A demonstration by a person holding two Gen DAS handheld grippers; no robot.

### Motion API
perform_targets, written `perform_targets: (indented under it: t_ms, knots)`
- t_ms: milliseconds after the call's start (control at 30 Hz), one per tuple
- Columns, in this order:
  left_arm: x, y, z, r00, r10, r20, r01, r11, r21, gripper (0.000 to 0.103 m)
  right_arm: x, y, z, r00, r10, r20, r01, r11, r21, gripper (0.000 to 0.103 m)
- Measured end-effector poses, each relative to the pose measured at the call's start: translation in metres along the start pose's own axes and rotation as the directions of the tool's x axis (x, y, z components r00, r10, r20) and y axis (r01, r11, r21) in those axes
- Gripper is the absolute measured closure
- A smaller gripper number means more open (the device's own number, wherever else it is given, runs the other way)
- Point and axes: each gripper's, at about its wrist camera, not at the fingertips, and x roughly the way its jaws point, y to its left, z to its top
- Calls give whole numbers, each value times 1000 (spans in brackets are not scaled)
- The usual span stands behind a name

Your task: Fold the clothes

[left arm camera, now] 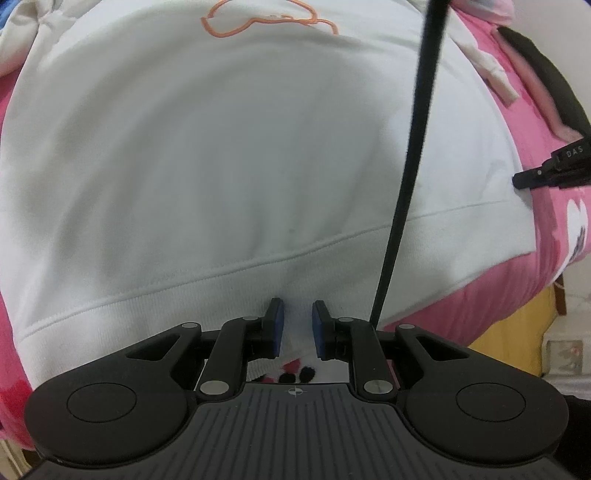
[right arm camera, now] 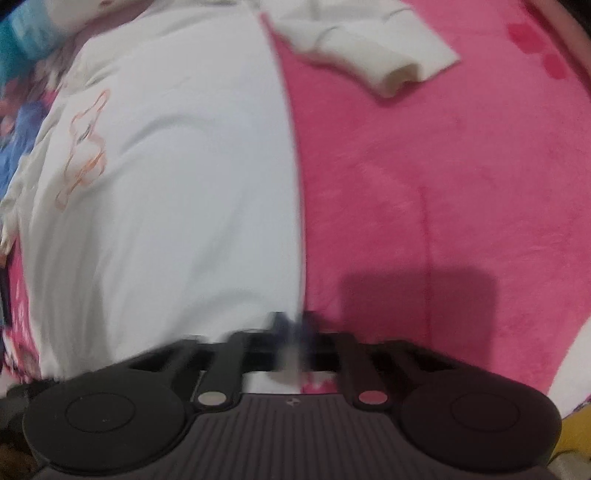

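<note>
A white sweatshirt (left arm camera: 221, 147) with an orange outline print (left arm camera: 258, 22) lies flat on a pink blanket (left arm camera: 532, 110). My left gripper (left arm camera: 297, 317) points down at the bottom hem, its blue pads pinching a bunch of the white cloth. In the right wrist view the sweatshirt (right arm camera: 166, 184) fills the left half. My right gripper (right arm camera: 293, 325) is blurred and sits at the garment's side edge near the hem, shut with white cloth between its fingers. The left wrist view shows that gripper (left arm camera: 521, 181) at the sweatshirt's right edge. One sleeve (right arm camera: 388, 55) lies out on the blanket.
The pink blanket (right arm camera: 443, 184) stretches wide to the right of the garment. A black cable (left arm camera: 417, 147) hangs across the left wrist view. Blue and patterned cloth (right arm camera: 22, 48) lies at the far left. Something yellow (left arm camera: 517, 332) shows below the blanket's edge.
</note>
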Motion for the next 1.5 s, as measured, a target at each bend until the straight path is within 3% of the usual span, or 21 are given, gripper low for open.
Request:
perform_targets:
  t_ms: [100, 200, 333, 433, 567, 633, 667, 700, 767, 933, 1033, 1100, 1167, 1267, 1333, 1500]
  knots:
    - [-2, 3, -4, 1000, -6, -4, 6, 1000, 10, 85, 2, 4, -10, 998, -66, 18, 67, 996, -53, 103]
    - [-1, 3, -3, 1000, -11, -7, 11, 1000, 17, 85, 1, -16, -18, 998, -55, 19, 54, 998, 23, 103]
    - [-1, 5, -4, 1000, -16, -6, 16, 999, 29, 85, 0, -6, -12, 997, -82, -1, 82, 995, -48, 99]
    - [0, 9, -8, 1000, -18, -3, 18, 999, 35, 85, -16, -4, -1, 996, -91, 26, 92, 993, -69, 86]
    - [3, 3, -8, 1000, -15, -1, 15, 999, 40, 85, -24, -2, 34, 990, -54, 129, 61, 997, -49, 67]
    - [3, 2, -8, 1000, -12, -2, 13, 999, 40, 85, -10, 0, 55, 989, -38, 141, 46, 998, -48, 67]
    - [2, 2, -8, 1000, -12, -2, 12, 999, 38, 85, -4, 2, 60, 989, -31, 142, 40, 998, -58, 77]
    - [0, 3, -8, 1000, -11, -2, 11, 999, 36, 85, -2, 1, 60, 989, -42, 142, 53, 996, -75, 102]
    - [-3, 4, -9, 1000, -10, -1, 10, 999, 30, 85, 3, -1, 59, 988, -61, 144, 76, 992, -99, 103]
    - [-6, 5, -11, 1000, -10, 4, 10, 1000, 22, 85, -1, -8, 70, 991, -33, 133, 40, 998, -45, 101]
    - [-6, 5, -12, 1000, -12, 5, 12, 1000, 19, 85, -13, 1, 87, 987, -3, 161, 13, 998, -67, 91]
    - [-6, 6, -13, 1000, -13, 6, 12, 1000, 21, 85, -20, 0, 105, 978, 4, 208, 11, 997, -70, 64]
    - [-6, 7, -13, 1000, -14, 5, 14, 1000, 21, 85, -15, 2, 126, 975, 0, 223, 17, 997, -75, 62]
    - [-6, 10, -13, 1000, -16, 3, 16, 1000, 18, 85, 12, 14, 156, 980, 5, 200, 15, 995, -100, 66]
    - [-6, 10, -14, 1000, -18, 2, 18, 1000, 17, 85, 19, 18, 165, 976, 12, 217, 13, 994, -112, 103]
    - [-7, 13, -16, 1000, -29, 5, 29, 999, 19, 85, 22, 3, 176, 965, -13, 263, 24, 999, -38, 102]
